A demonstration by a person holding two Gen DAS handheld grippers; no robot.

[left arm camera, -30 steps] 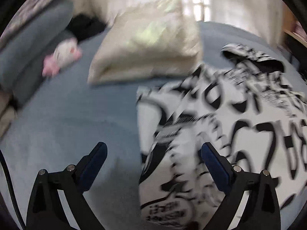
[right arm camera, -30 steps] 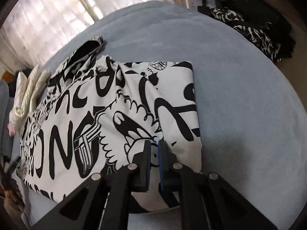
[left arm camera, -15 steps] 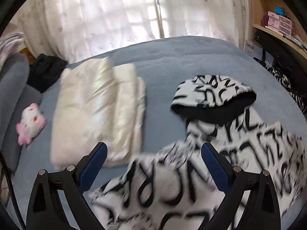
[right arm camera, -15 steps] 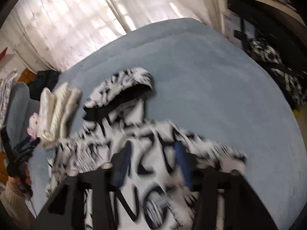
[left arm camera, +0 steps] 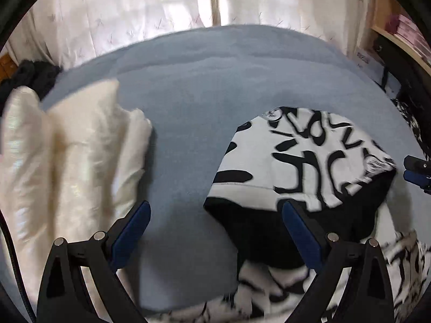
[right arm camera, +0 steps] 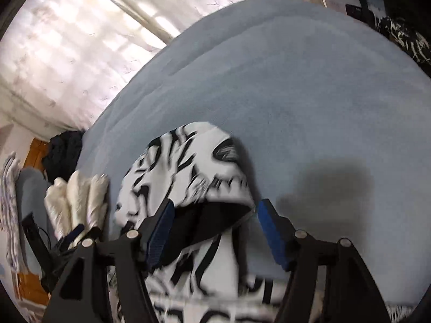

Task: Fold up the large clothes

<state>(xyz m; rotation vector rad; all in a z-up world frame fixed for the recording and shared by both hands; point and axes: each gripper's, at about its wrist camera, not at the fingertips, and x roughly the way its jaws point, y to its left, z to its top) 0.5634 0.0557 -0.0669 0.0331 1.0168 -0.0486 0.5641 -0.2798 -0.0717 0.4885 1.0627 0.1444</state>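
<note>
While the hood (left arm camera: 304, 158) lies flat on the bed (left arm camera: 215, 80) at the lower right of the frame, it should be pinched at both edges by the left gripper (left arm camera: 215, 231) and right gripper (right arm camera: 212, 231), whose fingers are spread and empty, the right's just opened.

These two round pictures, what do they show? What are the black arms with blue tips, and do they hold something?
A person holds a two-finger tool in each hand, each carrying a wide-angle camera looking along its fingers. One picture is from the left tool, one from the right tool. Both look down on a blue bed. On it lies a black-and-white printed hoodie, hood nearest, beside folded cream bedding. Both tools are open and hold nothing; the right one's jaws have just been opening, above the hood.
</note>
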